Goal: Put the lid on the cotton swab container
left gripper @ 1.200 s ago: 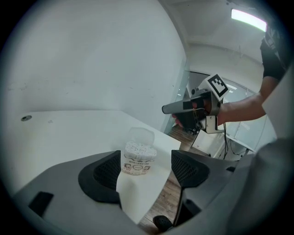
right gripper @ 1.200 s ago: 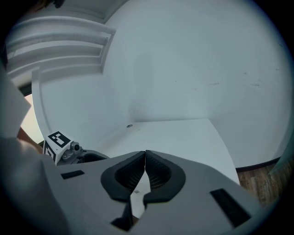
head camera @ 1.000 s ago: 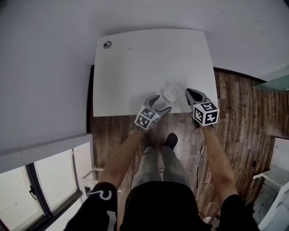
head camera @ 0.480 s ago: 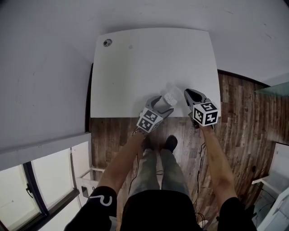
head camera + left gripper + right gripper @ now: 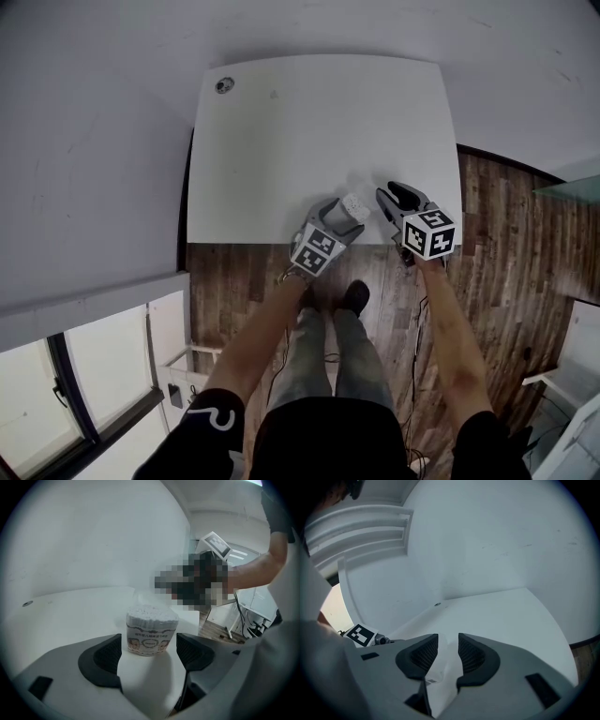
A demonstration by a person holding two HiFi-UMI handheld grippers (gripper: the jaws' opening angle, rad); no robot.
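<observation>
Head view: the cotton swab container [image 5: 354, 207] stands upright on the white table [image 5: 281, 122]. The left gripper [image 5: 341, 221] is at its near side and the right gripper [image 5: 391, 199] is just to its right, apart from it.

Left gripper view: the jaws stand apart on either side of the container, and neither pad touches it. It is a clear tub with a printed paper band, packed with white swab heads. Closing low on the band would probably steady it for capping.

Right gripper view: the jaws are opening with a pale thin piece [image 5: 433, 670] bearing a small sticker between them. It is likely the lid, though I cannot be sure. It should sit level over the container's mouth before it is let go.
</observation>
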